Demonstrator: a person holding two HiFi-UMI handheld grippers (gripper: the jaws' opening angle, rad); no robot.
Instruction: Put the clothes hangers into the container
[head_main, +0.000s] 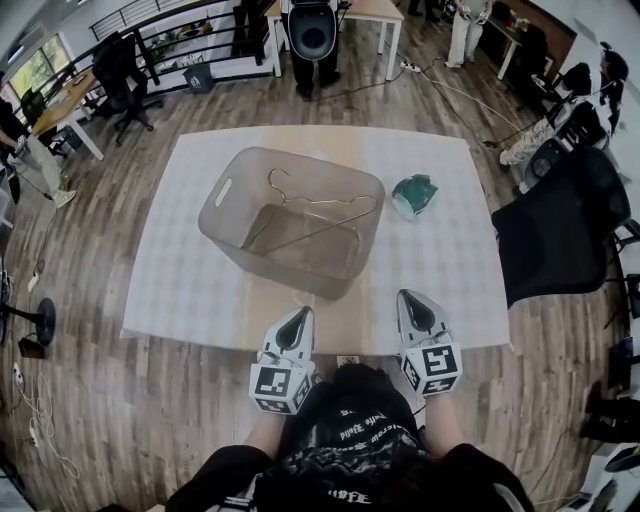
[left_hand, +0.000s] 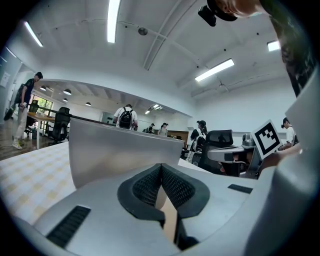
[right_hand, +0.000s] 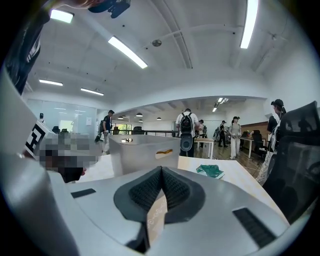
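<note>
A translucent grey container (head_main: 290, 218) stands on the white checked table, and a thin metal clothes hanger (head_main: 318, 208) lies inside it, hook toward the far left. The container shows as a grey wall in the left gripper view (left_hand: 120, 150) and further off in the right gripper view (right_hand: 142, 150). My left gripper (head_main: 301, 313) rests at the table's near edge, just in front of the container, jaws shut with nothing between them. My right gripper (head_main: 408, 296) sits beside it to the right, also shut and empty.
A crumpled green cloth (head_main: 414, 194) lies on the table right of the container, seen too in the right gripper view (right_hand: 211, 171). A black office chair (head_main: 560, 225) stands close to the table's right edge. People and desks fill the far side of the room.
</note>
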